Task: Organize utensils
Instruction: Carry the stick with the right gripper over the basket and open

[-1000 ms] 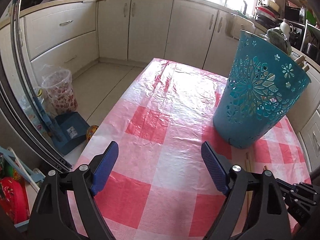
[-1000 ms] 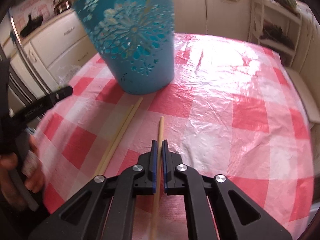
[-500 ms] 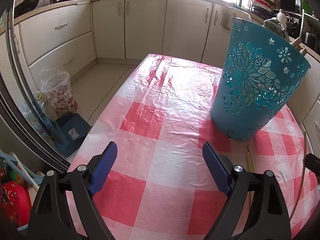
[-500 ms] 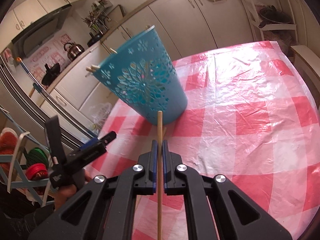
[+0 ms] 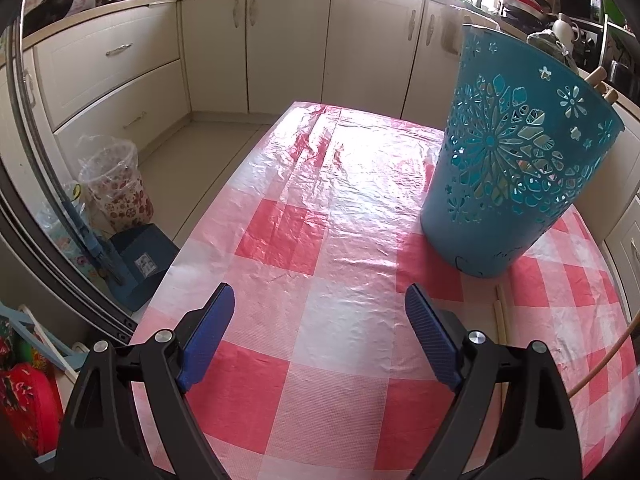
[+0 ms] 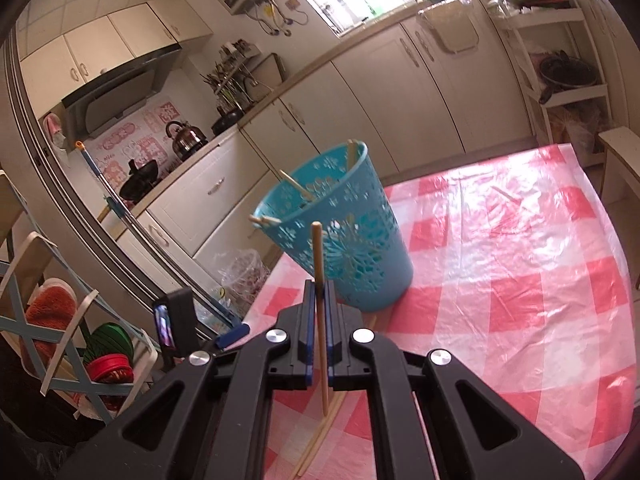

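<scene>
- While the right tool (image 6: 319,300) is clamped on a thin pale wooden chopstick (image 6: 319,264), the stick stands almost upright, its upper tip in front of the perforated turquoise plastic basket (image 6: 360,256).
- The basket stands on the red-and-white checked surface (image 6: 520,280) at about twelve o'clock from the right tool; more wooden sticks (image 6: 294,187) lean inside it.
- The left tool (image 5: 320,320) hovers with its blue pads (image 5: 206,336) wide apart, nothing between them.
- Two more chopsticks (image 5: 500,312) lie on the surface near the basket, at about three o'clock from the left tool.
</scene>
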`<state>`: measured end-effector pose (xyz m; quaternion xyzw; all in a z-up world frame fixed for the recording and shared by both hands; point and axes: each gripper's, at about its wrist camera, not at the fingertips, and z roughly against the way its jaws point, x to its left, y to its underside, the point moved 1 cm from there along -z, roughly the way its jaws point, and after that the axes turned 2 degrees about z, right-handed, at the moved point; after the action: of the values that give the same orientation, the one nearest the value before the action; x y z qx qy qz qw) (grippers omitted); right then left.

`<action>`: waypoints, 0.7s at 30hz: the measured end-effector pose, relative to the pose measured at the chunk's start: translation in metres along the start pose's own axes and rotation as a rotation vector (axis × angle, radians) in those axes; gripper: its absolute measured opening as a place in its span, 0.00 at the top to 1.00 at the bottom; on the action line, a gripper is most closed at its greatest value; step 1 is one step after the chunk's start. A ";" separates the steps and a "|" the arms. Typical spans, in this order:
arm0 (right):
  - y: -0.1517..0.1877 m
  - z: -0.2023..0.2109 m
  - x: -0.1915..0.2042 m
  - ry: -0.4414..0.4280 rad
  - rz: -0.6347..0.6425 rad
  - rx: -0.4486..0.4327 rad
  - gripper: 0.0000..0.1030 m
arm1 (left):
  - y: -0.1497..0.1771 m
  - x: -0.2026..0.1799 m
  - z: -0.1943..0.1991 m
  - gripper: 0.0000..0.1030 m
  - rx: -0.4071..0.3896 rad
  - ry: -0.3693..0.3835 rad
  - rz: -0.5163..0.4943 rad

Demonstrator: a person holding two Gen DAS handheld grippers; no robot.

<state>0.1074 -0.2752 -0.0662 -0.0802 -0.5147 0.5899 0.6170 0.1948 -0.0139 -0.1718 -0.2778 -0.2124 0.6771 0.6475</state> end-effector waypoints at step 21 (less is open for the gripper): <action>-0.144 0.047 0.074 -0.036 0.188 -0.259 0.95 | 0.000 0.000 -0.003 0.19 0.009 0.022 0.004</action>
<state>0.1495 -0.2813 0.0969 -0.1963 -0.5879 0.5750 0.5341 0.1963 -0.0141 -0.1738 -0.2827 -0.2019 0.6761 0.6497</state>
